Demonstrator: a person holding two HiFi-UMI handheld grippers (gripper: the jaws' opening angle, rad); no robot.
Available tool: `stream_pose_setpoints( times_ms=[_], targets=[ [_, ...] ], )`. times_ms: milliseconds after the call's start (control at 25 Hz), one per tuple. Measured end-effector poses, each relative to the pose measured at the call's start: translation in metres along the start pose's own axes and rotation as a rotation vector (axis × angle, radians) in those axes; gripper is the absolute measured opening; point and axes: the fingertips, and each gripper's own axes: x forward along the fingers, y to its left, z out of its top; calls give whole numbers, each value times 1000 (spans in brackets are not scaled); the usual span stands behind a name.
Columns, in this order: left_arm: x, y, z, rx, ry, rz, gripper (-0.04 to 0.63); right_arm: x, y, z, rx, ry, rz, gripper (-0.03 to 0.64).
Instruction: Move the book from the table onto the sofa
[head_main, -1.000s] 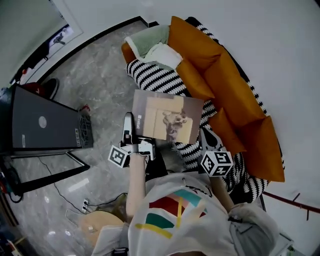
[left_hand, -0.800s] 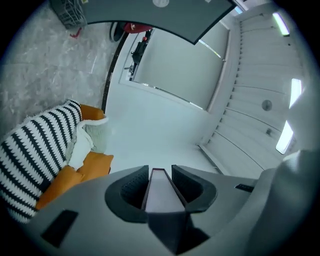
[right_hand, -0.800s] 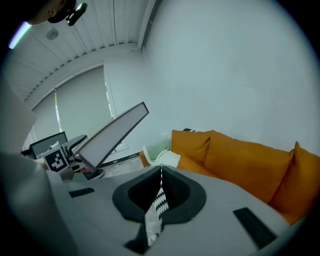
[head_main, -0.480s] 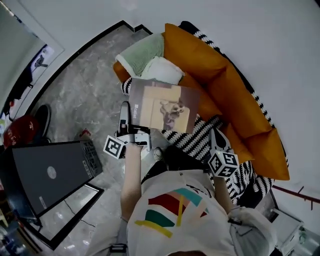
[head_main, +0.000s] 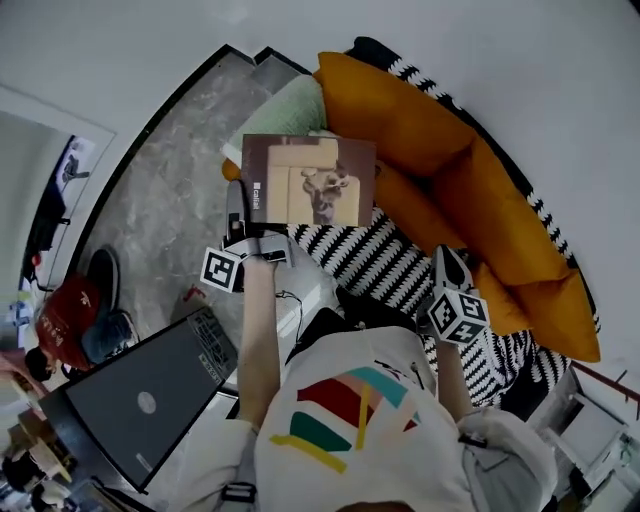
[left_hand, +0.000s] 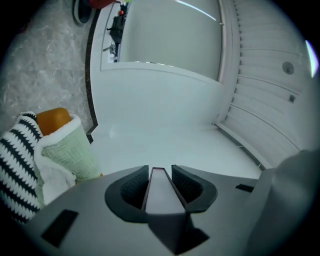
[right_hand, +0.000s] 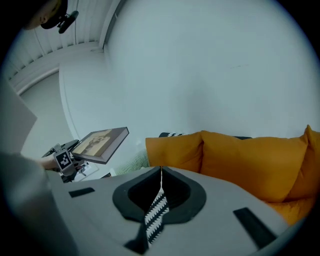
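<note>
Since a second ago, the brown hardcover book with a pale dog picture on its cover (head_main: 310, 180) has travelled from the middle of the head view toward 12 o'clock. The dark grey table (head_main: 140, 400) has slid away to 7 o'clock.

The book is in the air, not yet on the orange cushioned sofa (head_main: 470, 190). It hangs cover up and roughly level over the end of the black-and-white striped throw (head_main: 370, 260), in front of a pale green knitted cushion (head_main: 290, 105).

The left gripper (head_main: 240, 210) pinches the book by its spine edge at 9 o'clock; in the left gripper view that edge (left_hand: 159, 187) sits clamped between the jaws. Holding it by the stiff spine likely keeps the cover flat for laying down.

The right gripper (head_main: 445, 258) is at 4 o'clock, above the throw. Its jaws are pressed together on nothing, apparently spare, since one grip carries the book.
</note>
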Motion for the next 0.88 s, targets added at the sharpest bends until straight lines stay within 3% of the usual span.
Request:
stream_pose_setpoints(
  times_ms=[160, 480, 640, 880],
  targets=[
    [73, 34, 2, 54, 57, 49, 150, 54, 4, 23, 14, 34, -35, 17],
    [142, 131, -22, 72, 251, 127, 150, 85, -2, 27, 97, 58, -223, 17],
    [165, 177, -40, 113, 402, 183, 150, 82, 9, 10, 186, 87, -316, 17],
    [195, 228, -66, 211, 643, 211, 150, 117, 41, -10, 210, 188, -332, 17]
  ],
)
